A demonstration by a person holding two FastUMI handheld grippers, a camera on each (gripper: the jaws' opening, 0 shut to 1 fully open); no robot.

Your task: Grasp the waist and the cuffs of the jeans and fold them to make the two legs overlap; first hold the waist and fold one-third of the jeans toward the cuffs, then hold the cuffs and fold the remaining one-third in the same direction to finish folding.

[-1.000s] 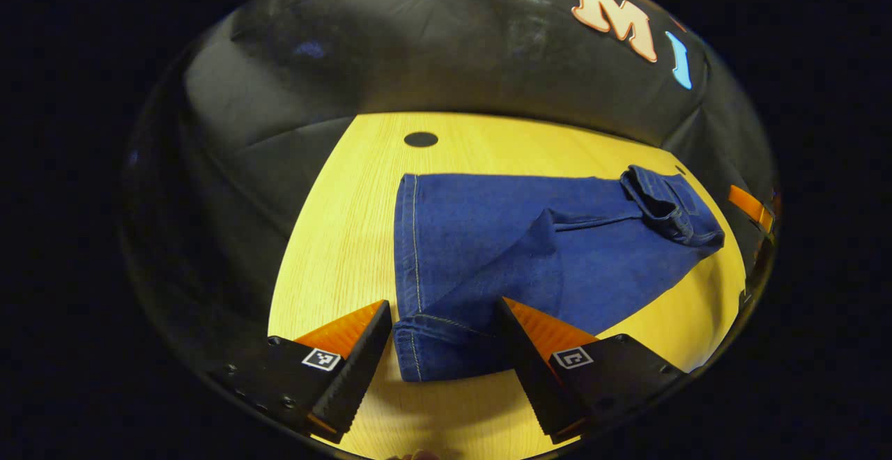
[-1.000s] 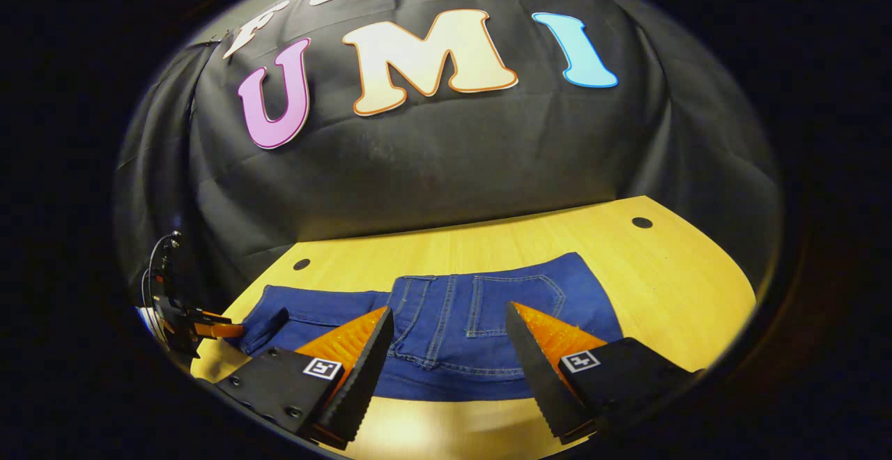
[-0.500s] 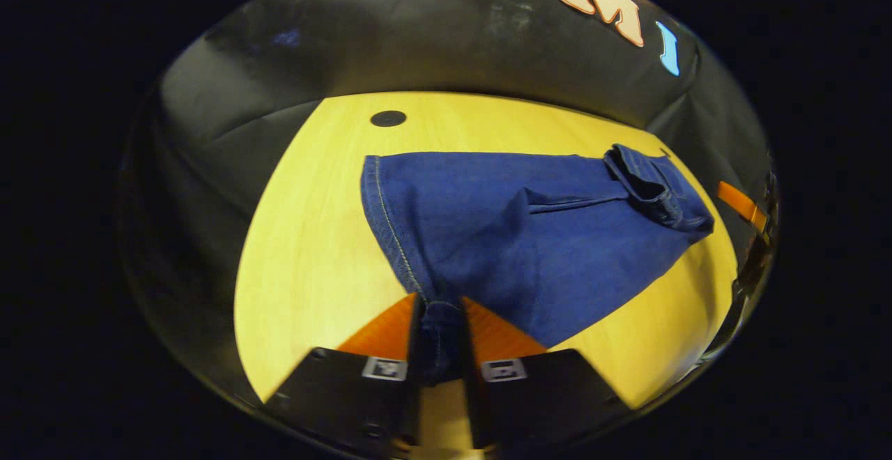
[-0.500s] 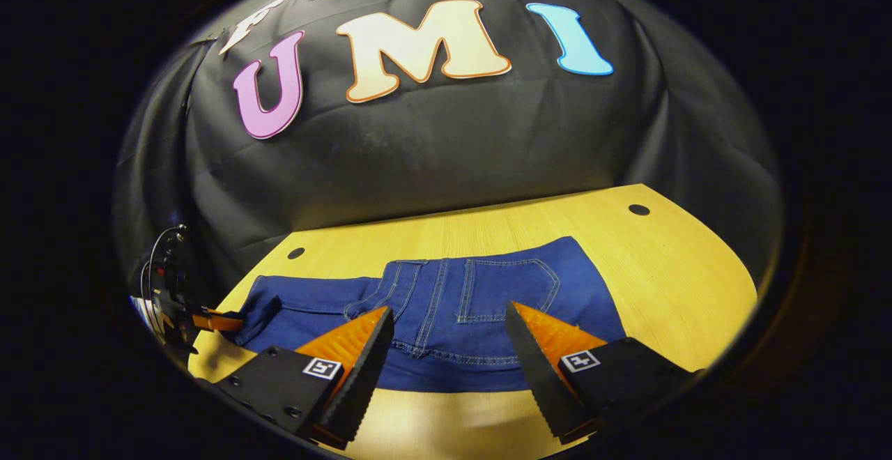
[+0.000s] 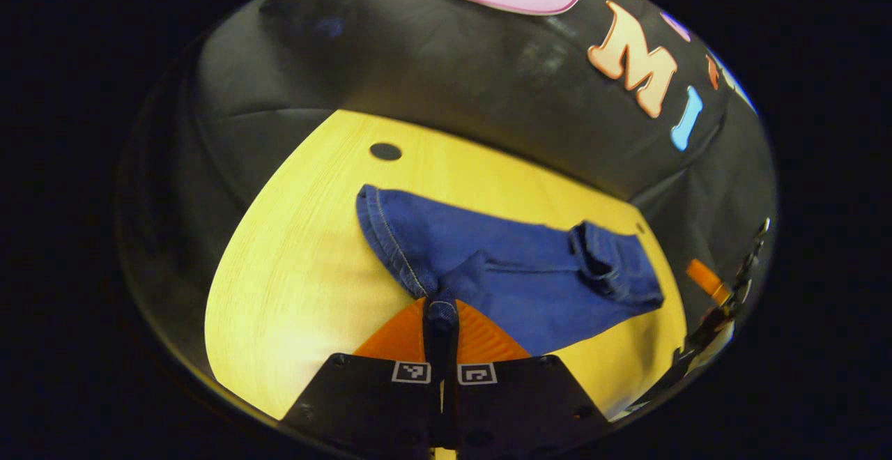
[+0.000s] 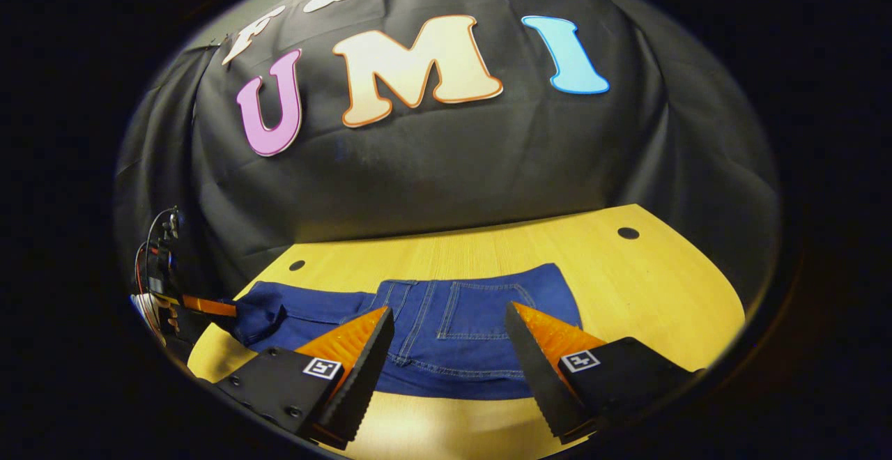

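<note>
My left gripper [image 5: 440, 320] is closed tight, both fingers pinching a bunched bit of cuff [image 5: 442, 309] on the jeans [image 5: 516, 279]. The pinched denim sticks up right between the fingertips and is lifted a little. From that pinch the hem of the other leg runs away up and to the left of the fingers, stitching visible along its edge. The rest of the jeans spreads ahead and to the right of the fingers, flat on the yellow wooden table [image 5: 293, 286]. The waist end [image 5: 613, 268] lies far right of the fingers, rumpled and turned over on itself. A dark round hole [image 5: 385, 151] in the table sits ahead and left, well apart from the denim.

My right gripper [image 6: 449, 359] is open, fingers spread wide and hovering over the waist [image 6: 460, 376] at the near edge of the jeans [image 6: 460, 327]. Cannot tell if the tips touch the fabric. A back pocket [image 6: 481, 310] shows just ahead between the fingers. The legs run off to the left of the fingers, ending at the left gripper [image 6: 209, 305] far left, closed on the cuff [image 6: 258, 313]. The table [image 6: 655, 293] is bare to the right, with one hole [image 6: 628, 233] ahead right and another [image 6: 297, 265] ahead left.
</note>
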